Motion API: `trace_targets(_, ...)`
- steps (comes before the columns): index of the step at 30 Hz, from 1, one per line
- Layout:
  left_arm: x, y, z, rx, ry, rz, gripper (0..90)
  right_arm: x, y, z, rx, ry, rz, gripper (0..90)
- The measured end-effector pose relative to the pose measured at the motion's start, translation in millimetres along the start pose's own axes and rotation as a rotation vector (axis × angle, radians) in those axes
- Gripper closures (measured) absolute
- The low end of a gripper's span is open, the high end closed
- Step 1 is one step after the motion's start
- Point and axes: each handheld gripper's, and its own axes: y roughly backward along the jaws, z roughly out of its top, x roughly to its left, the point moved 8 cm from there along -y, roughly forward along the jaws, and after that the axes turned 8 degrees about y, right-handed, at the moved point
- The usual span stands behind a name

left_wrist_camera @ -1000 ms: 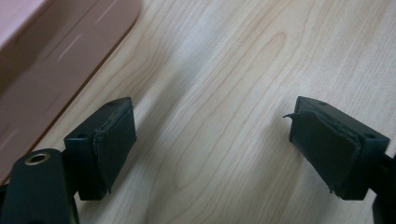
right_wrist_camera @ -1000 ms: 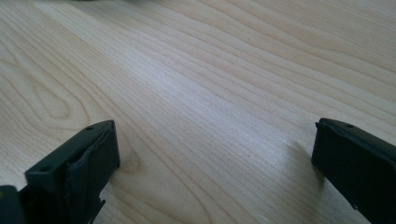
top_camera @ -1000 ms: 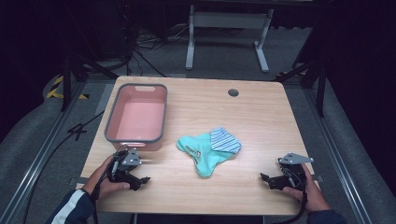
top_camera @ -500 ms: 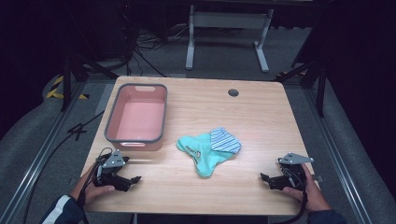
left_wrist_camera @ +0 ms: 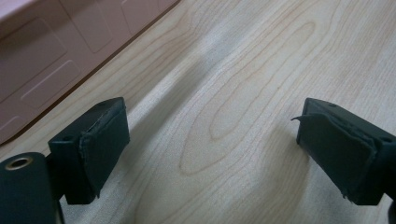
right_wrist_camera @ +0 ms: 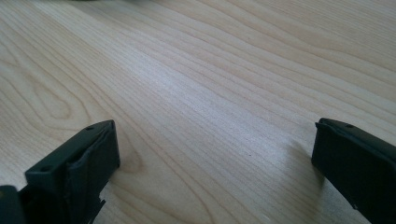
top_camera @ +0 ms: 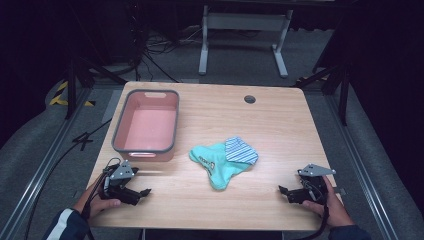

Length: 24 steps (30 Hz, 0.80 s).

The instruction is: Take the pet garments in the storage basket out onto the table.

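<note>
Jaws: left gripper [top_camera: 143, 192] had just been opening, empty; right gripper [top_camera: 283, 190] stood wide, empty.
Risk: overlapped socks [top_camera: 223, 159] likely lifted together, missing pink bin [top_camera: 118, 139].

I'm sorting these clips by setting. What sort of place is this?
Probably a lab or recording studio, not a home: a bare wooden table stands on grey carpet among dark surroundings, cables trail over the floor, and a metal stand sits behind it.

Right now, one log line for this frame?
left gripper: open, jaws just opening, nothing between | right gripper: open, empty | socks: mid-table, untouched | pink bin: empty
</note>
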Motion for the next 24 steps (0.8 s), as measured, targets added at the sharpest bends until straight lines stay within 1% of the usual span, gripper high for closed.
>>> trace_targets(1,0.6,0.1,0.1,0.001,-0.006,0.003,9.5,0.2,0.1,0.1,-0.001,-0.004,0.001,1.1)
trace_targets(2,0.0,-0.3,0.2,0.001,0.002,0.000,9.2,0.2,0.1,0.1,-0.001,-0.003,0.001,1.1)
trace_targets(10,0.8,-1.8,1.1,0.007,0.001,0.003,7.1,0.2,0.2,-0.1,-0.001,-0.003,0.001,1.1)
trace_targets(13,2.4,-3.8,2.3,0.018,0.006,0.012,2.8,0.2,0.2,-0.1,-0.001,-0.003,0.002,1.1)
trace_targets(14,2.7,-3.8,2.3,0.020,0.002,0.012,2.4,0.1,0.2,-0.1,-0.001,-0.002,0.002,1.1)
trace_targets(24,2.7,-3.8,2.3,0.020,0.002,0.012,2.4,-0.2,-0.1,0.1,-0.002,0.002,0.005,1.1)
